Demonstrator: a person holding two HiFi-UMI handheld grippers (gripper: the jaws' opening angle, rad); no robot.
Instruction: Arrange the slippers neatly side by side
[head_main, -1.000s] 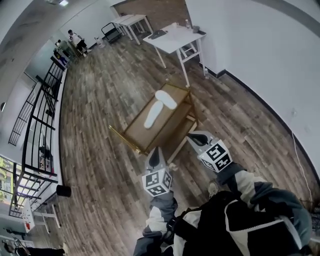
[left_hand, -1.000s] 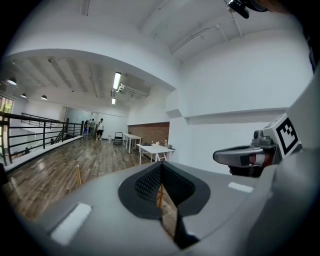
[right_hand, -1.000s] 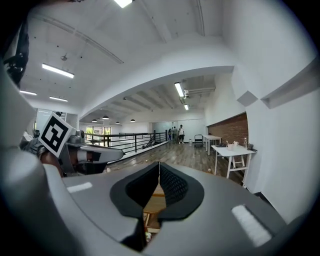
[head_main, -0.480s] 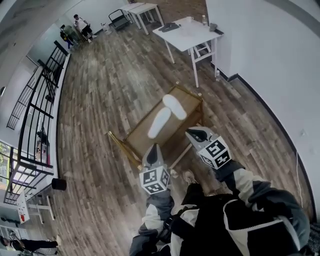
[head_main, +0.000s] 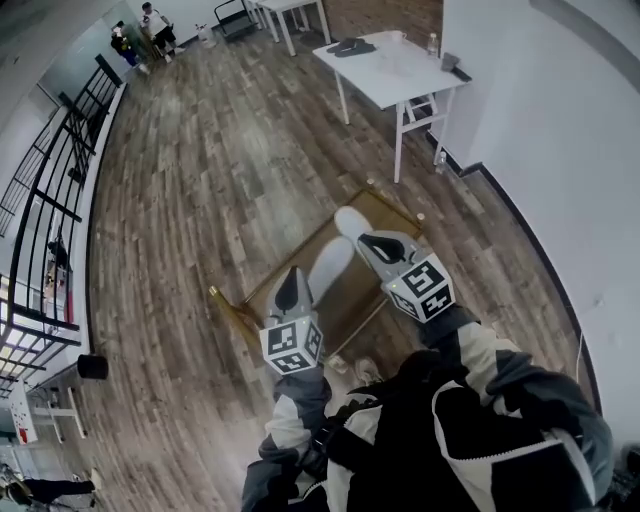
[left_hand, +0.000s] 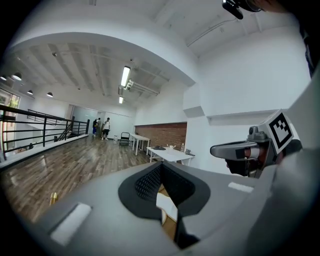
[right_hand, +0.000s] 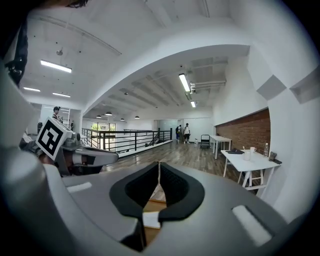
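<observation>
1. Both grippers hover above the low wooden table (head_main: 385, 207), and neither holds anything. The left gripper (head_main: 289, 290) has its jaws pressed together, and so does the right gripper (head_main: 381, 246). A descent like this would only prod a slipper, so the jaws need to part first.
2. The two white slippers lie on the tabletop roughly end to end and at an angle, not side by side. The near slipper (head_main: 330, 268) sits between the grippers. The far slipper (head_main: 349, 222) is partly hidden by the right gripper in the head view, so aiming for it may be off.
3. The slippers look flat and soft. A pinch at the thin edge would likely slip or fold it.
4. A nudge with shut jaws could push a slipper over the table's edge onto the floor.
5. The grippers work close together over a small top. Reaching for the same slipper could knock them together.
</observation>
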